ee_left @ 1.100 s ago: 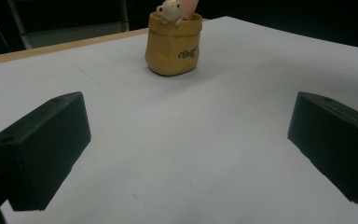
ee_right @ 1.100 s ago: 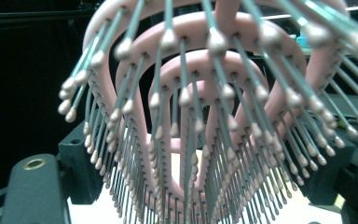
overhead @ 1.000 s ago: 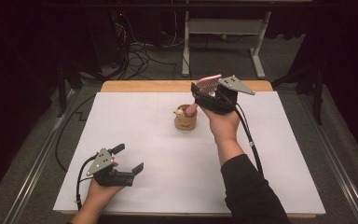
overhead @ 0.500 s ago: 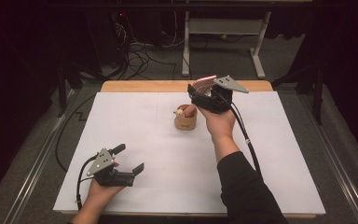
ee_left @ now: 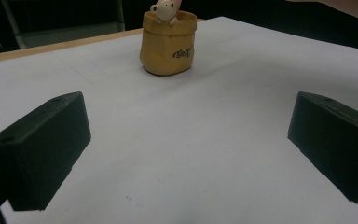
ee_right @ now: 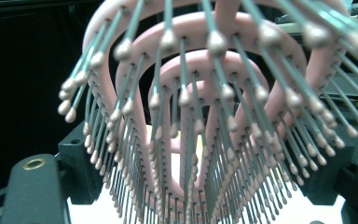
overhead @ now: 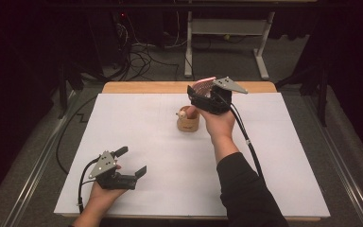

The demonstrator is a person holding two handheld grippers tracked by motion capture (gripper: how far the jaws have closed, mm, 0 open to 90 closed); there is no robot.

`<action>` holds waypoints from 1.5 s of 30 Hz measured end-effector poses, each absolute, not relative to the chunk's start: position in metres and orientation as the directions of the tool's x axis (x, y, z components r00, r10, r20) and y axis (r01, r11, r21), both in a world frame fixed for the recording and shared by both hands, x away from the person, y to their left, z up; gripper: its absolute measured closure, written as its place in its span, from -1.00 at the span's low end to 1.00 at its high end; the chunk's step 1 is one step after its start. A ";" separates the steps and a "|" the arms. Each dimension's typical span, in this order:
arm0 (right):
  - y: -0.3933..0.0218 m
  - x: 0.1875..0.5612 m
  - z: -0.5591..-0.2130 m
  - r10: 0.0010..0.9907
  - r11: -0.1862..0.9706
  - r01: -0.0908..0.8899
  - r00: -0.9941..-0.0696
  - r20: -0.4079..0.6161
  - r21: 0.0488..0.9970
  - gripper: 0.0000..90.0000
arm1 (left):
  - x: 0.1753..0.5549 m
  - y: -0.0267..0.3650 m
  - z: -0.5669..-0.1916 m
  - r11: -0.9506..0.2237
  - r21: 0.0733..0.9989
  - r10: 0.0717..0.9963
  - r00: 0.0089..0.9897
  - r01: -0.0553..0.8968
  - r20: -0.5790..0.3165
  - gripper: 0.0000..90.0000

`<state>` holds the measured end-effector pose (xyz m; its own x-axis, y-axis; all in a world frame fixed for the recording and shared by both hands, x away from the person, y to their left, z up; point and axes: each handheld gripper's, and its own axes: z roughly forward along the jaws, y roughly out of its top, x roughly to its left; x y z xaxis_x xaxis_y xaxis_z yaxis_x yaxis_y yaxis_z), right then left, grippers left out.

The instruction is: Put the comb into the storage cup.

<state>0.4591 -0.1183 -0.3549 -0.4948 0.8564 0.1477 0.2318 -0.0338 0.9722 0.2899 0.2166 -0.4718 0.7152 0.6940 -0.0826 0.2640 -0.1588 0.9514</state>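
Pink and vented, the hairbrush [ee_right: 200, 116] is pinched in the right tool [overhead: 207, 97] just above the yellow pouch [overhead: 188, 122], not yet set down, while the left tool [overhead: 128, 161], well apart from that pouch, rests spread on the bench [overhead: 274, 156].

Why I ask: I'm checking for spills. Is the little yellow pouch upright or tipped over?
Upright. The yellow pouch stands on its base on the white table, mouth facing up, with a small toy figure poking out of the top.

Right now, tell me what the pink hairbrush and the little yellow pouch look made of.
Hairbrush: smooth pink plastic by its looped, vented ribs, with thin grey bristles, ball-tipped, likely plastic or metal. Pouch: matte mustard material, soft and creased like kraft paper or fabric, with dark printed lettering.
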 end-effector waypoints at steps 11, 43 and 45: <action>-0.114 0.464 -0.362 0.853 -0.040 0.249 -0.496 0.162 0.968 -0.55 | 0.290 0.218 -0.471 -0.137 0.957 0.691 0.717 0.257 -0.093 -1.00; -0.102 0.469 -0.377 0.853 -0.017 0.279 -0.497 0.159 0.960 -0.56 | 0.289 0.220 -0.471 -0.138 0.956 0.696 0.712 0.258 -0.092 -1.00; -0.101 0.469 -0.378 0.853 -0.012 0.279 -0.498 0.156 0.960 -0.56 | 0.289 0.219 -0.471 -0.135 0.957 0.696 0.712 0.257 -0.093 -1.00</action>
